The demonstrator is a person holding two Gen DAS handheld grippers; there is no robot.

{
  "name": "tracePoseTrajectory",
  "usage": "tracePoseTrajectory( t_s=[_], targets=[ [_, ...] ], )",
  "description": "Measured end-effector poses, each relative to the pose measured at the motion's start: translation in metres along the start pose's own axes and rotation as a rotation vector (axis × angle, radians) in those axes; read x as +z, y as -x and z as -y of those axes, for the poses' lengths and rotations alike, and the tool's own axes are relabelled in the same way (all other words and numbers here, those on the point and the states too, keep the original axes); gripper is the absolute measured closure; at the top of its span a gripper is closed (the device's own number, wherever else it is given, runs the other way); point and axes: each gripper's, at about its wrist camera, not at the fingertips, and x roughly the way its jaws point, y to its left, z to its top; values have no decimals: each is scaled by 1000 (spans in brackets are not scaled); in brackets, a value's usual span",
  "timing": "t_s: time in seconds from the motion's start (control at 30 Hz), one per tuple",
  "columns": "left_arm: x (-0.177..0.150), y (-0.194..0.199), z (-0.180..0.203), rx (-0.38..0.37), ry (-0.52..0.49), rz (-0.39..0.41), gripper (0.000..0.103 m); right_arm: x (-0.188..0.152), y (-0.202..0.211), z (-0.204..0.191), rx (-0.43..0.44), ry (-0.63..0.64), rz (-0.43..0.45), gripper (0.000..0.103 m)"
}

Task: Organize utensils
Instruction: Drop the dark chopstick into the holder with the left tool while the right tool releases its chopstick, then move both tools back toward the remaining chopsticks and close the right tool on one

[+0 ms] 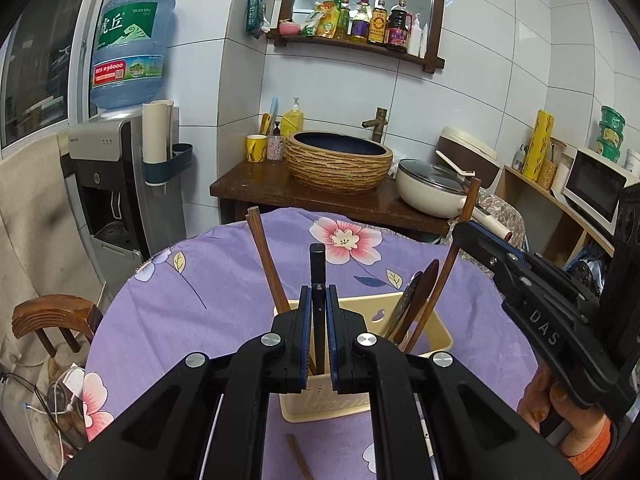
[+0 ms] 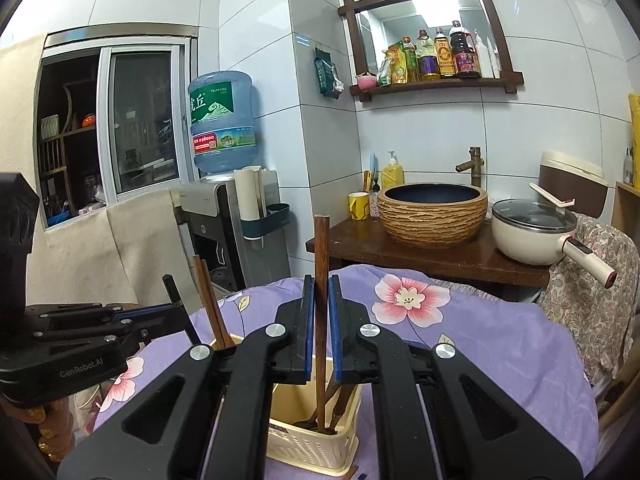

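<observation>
Left wrist view: the left gripper [image 1: 319,308] is clenched on a black utensil [image 1: 318,268], held upright with its lower end down in the cream basket [image 1: 434,338]. The basket stands on the purple floral cloth [image 1: 200,280]. Leaning in it are brown chopsticks [image 1: 266,260] at its left and a dark spoon [image 1: 420,292] at its right. Over the basket's right side, the right gripper [image 2: 321,300] grasps a brown wooden stick [image 2: 321,248], upright, its lower end inside the basket. Beyond the basket, a sink bowl [image 1: 340,164] sits on a dark counter.
</observation>
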Motion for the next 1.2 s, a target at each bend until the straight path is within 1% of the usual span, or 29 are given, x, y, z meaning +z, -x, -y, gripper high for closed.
tracePoseTrajectory(
  t_s=[0.07, 0.13, 0.17, 0.2, 0.23, 0.27, 0.33, 0.37, 0.43, 0.53, 0.67, 0.73, 0.8, 0.97, 1.07, 1.2],
  targets=[
    [-1, 0, 0, -2, -1, 0, 96, 1, 1, 0, 1, -1, -2, 95],
    [-3, 1, 0, -3, -6, 3, 95, 0, 2, -1, 12, 13, -8, 85],
    [-4, 2, 0, -7, -11, 5, 94, 0, 3, -2, 12, 23, -7, 64],
    [-4, 3, 0, -9, -13, 8, 89, -1, 5, -2, 14, 31, -4, 44],
    [-5, 5, 0, -10, -14, 13, 84, -1, 10, -2, 10, 30, 14, 42],
    [-5, 7, 0, -11, -13, 17, 82, -1, 13, -2, 6, 30, 30, 42],
    [-6, 12, -1, -18, -11, 27, 71, 0, 17, -1, -2, 39, 34, 42],
    [-7, 16, -2, -22, -6, 33, 68, 1, 19, 0, -4, 38, 32, 42],
    [-11, 24, -4, -36, 7, 48, 56, 1, 24, 3, -2, 28, 33, 42],
    [-19, 32, -5, -32, 1, 62, 46, -1, 32, 9, 9, 11, 23, 41],
    [-32, 41, -6, -14, -10, 74, 39, -6, 43, 13, 18, -3, -2, 41],
    [-39, 46, -8, -4, -7, 79, 30, -12, 51, 15, 17, -7, -12, 38],
    [-47, 51, -10, 14, -3, 87, 25, -19, 58, 15, 12, -6, -23, 34],
    [-66, 55, -12, 46, -22, 73, 20, -40, 71, 15, 1, -5, -71, 32],
    [-81, 53, -15, 53, -22, 45, 18, -56, 76, 18, -1, -13, -102, 32],
    [-100, 49, -21, 67, -15, 5, 17, -77, 76, 18, -16, 10, -145, 32]
  ],
)
